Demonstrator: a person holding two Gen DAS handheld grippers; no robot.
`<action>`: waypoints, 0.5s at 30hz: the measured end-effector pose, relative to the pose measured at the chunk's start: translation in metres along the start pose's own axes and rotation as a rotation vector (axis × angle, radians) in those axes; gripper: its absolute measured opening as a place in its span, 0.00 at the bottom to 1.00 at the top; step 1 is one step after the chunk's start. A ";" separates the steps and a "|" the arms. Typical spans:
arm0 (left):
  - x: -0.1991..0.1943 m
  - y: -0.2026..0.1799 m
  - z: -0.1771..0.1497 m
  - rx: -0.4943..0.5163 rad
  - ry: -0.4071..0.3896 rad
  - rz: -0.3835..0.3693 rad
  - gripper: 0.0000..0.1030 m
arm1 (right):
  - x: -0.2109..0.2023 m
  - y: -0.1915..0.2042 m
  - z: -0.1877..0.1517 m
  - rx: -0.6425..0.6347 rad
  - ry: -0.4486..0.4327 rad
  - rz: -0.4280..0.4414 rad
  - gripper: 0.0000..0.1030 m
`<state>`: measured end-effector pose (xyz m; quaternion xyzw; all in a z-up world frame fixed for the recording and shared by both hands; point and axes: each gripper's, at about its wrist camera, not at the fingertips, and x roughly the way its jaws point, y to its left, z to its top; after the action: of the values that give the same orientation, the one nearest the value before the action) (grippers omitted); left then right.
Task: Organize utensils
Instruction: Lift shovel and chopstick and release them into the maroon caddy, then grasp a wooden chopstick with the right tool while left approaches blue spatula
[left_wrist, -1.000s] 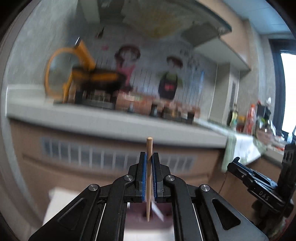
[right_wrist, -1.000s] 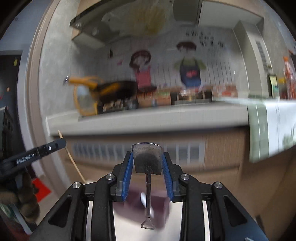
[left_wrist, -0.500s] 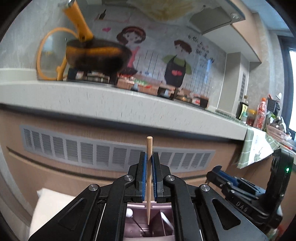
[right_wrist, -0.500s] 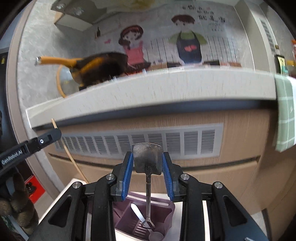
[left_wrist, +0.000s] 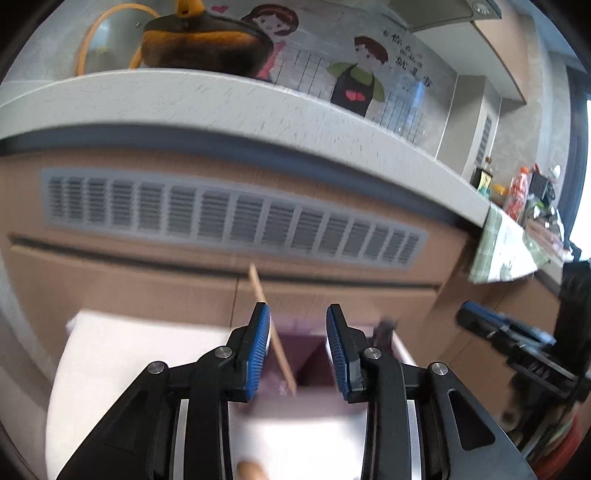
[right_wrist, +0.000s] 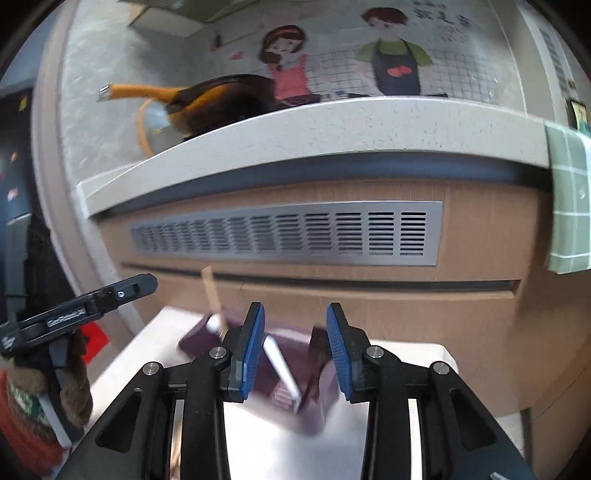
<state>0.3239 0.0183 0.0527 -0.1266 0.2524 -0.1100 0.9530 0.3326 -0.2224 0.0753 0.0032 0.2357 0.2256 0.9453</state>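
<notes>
My left gripper (left_wrist: 296, 308) hangs over a purple utensil holder (left_wrist: 291, 326) on a white table (left_wrist: 129, 350), and its jaws are opening. A wooden chopstick (left_wrist: 271, 332) leans between them, close to the left pad, with its lower end in the holder and the right pad well clear of it. My right gripper (right_wrist: 295, 306) is over the same holder (right_wrist: 321, 354), its jaws also opening with nothing gripped. Below it a white spoon handle (right_wrist: 279, 360) lies in the holder, and the chopstick (right_wrist: 211, 291) stands at the holder's left. No metal spatula is in sight.
Straight ahead is a brown cabinet front with a grey vent grille (right_wrist: 288, 236) under a pale countertop (right_wrist: 314, 129). A dark pan with an orange handle (right_wrist: 221, 99) sits on top. A green checked cloth (right_wrist: 569, 199) hangs off the counter at right.
Both grippers have sunk towards the purple holder. The left jaws have let go of the chopstick, which now leans left. The right jaws have widened and the metal spatula is gone from between them.
</notes>
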 end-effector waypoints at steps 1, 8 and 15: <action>-0.006 0.001 -0.009 -0.001 0.023 0.003 0.32 | -0.009 0.006 -0.009 -0.029 0.033 0.024 0.32; -0.038 -0.002 -0.102 0.080 0.238 0.066 0.32 | -0.024 0.058 -0.110 -0.182 0.443 0.247 0.32; -0.069 0.020 -0.159 0.036 0.297 0.152 0.32 | -0.055 0.114 -0.212 -0.406 0.652 0.396 0.22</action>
<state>0.1868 0.0262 -0.0556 -0.0726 0.3973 -0.0596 0.9129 0.1462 -0.1643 -0.0759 -0.2092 0.4675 0.4337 0.7413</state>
